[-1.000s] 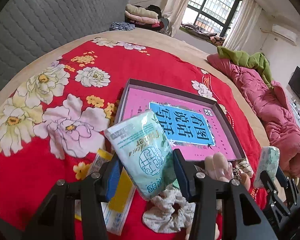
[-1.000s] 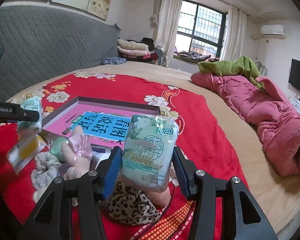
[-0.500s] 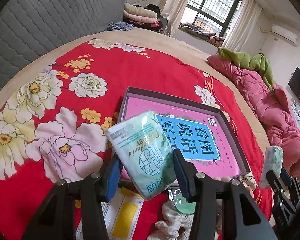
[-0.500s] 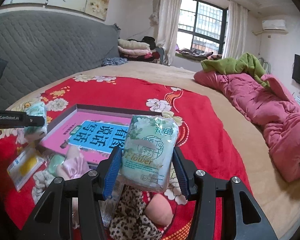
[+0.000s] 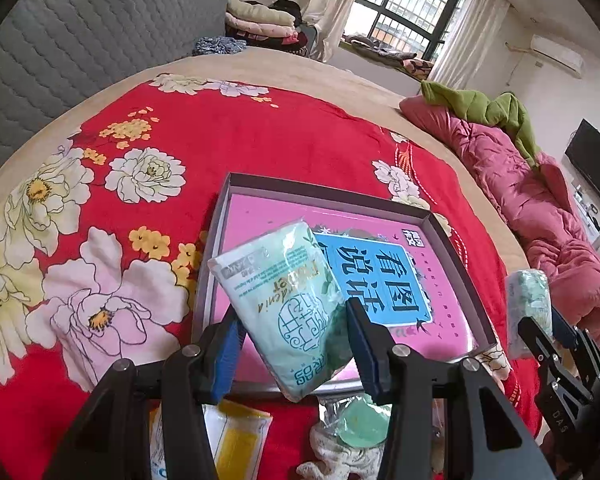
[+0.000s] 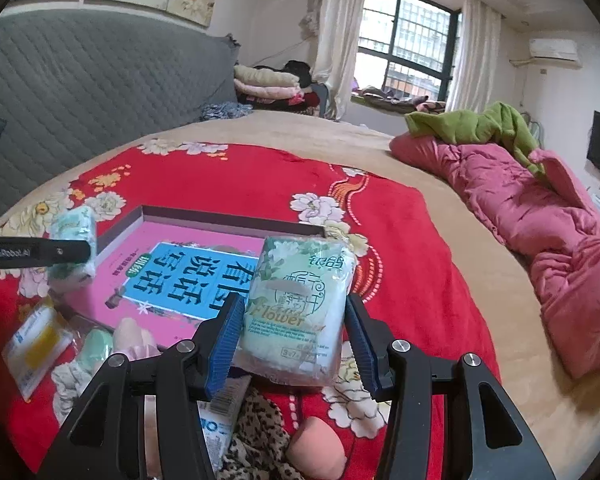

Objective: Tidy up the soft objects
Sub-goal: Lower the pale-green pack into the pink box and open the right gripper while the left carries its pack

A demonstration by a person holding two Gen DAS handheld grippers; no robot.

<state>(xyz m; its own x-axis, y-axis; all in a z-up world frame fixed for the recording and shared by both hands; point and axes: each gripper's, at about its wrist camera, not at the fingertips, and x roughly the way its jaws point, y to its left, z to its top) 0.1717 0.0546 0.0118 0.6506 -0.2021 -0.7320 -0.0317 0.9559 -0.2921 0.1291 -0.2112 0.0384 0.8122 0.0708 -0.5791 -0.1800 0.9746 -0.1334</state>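
Tissue packs are what I have in both grippers. My left gripper [image 5: 296,340] is clamped about halfway closed on a pale green tissue pack [image 5: 288,304], the blue pads pressing its lower sides; the pack tilts, its top leaning away to the left, and it hangs over the near left corner of the shallow box lid [image 5: 440,232]. That lid, grey-walled with a pink floor and a blue panel of Chinese characters, is my landmark; it lies flat on the red floral blanket [image 5: 260,140].

My right gripper [image 6: 296,332] is likewise about half closed, gripping a second tissue pack [image 6: 300,304] printed "Flower", held nearly upright over the lid's near right corner. In the left wrist view I see that same gripper [image 5: 540,320] off the lid's right edge, its pack [image 5: 526,304] raised above the blanket.

On my side of the lid, on the blanket, lie a yellow-and-white sachet [image 6: 36,340], a mint-green puff [image 6: 96,344] in clear wrapping, a pale scrunchie [image 5: 340,456], something soft and pink [image 6: 130,332] that may be a plush toy, though the gripper hides most of it, a leopard-print cloth [image 6: 256,436] and a peach makeup sponge [image 6: 316,448]. Well beyond the lid to the right, a pink quilt [image 6: 540,216] lies bunched with a green blanket [image 6: 476,124] draped on it.
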